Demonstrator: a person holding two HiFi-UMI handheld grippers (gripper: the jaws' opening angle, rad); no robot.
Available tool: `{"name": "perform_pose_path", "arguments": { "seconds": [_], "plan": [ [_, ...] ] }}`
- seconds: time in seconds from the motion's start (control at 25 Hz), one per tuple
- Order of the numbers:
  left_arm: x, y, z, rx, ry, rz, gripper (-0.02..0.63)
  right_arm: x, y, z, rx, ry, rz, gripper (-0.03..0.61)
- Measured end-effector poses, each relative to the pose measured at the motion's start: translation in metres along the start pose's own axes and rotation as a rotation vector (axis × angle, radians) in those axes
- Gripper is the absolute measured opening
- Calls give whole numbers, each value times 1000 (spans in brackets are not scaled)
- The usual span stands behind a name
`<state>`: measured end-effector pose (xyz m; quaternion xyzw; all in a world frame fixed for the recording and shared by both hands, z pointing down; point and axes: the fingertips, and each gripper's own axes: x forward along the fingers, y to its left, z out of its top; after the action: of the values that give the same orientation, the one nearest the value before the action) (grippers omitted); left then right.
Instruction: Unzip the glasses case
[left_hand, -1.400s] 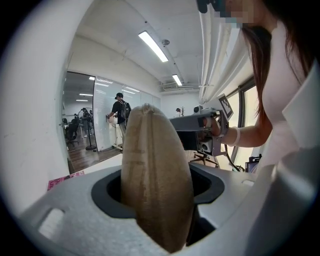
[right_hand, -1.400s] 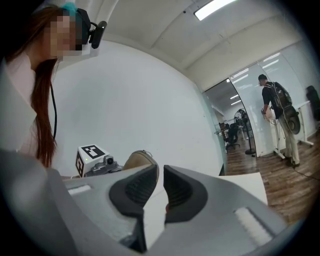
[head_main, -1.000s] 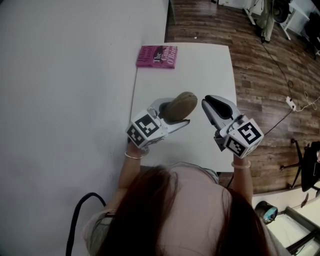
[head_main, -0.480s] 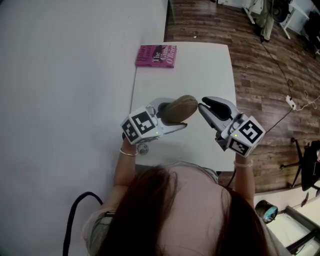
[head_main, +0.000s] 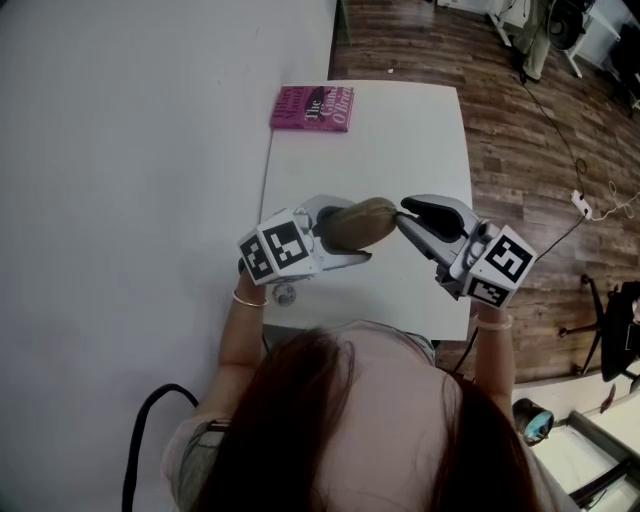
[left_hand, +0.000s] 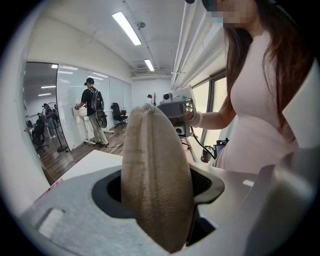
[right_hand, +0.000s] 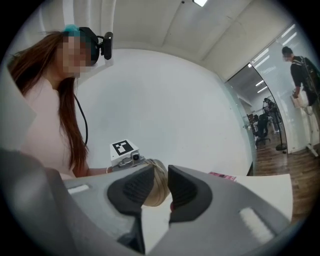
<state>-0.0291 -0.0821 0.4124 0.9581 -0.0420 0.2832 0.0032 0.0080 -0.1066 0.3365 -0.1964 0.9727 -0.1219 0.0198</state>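
Clamping the case (head_main: 360, 220) across its middle, the left gripper (head_main: 338, 232) holds it above the table (head_main: 400, 140). The right gripper (head_main: 404, 215) has its jaws a narrow gap apart, with its tips just beside the case's end.

Right hand-held gripper (right_hand: 161, 180) slightly parted, glasses case (right_hand: 159, 192) beyond
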Motion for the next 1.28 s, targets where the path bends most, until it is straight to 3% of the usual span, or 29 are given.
{"name": "perform_pose_path", "arguments": {
  "seconds": [0.2, 0.84, 1.28],
  "plan": [
    [1, -11, -2, 29, 24, -66, 296, -4, 11, -5, -26, 44, 86, 78],
    [8, -28, -16, 84, 171, -166, 296, -10, 27, -25, -97, 224, 187, 75],
    [8, -25, -13, 70, 163, -172, 296, -11, 24, -22, -90, 215, 192, 43]
  ]
}}
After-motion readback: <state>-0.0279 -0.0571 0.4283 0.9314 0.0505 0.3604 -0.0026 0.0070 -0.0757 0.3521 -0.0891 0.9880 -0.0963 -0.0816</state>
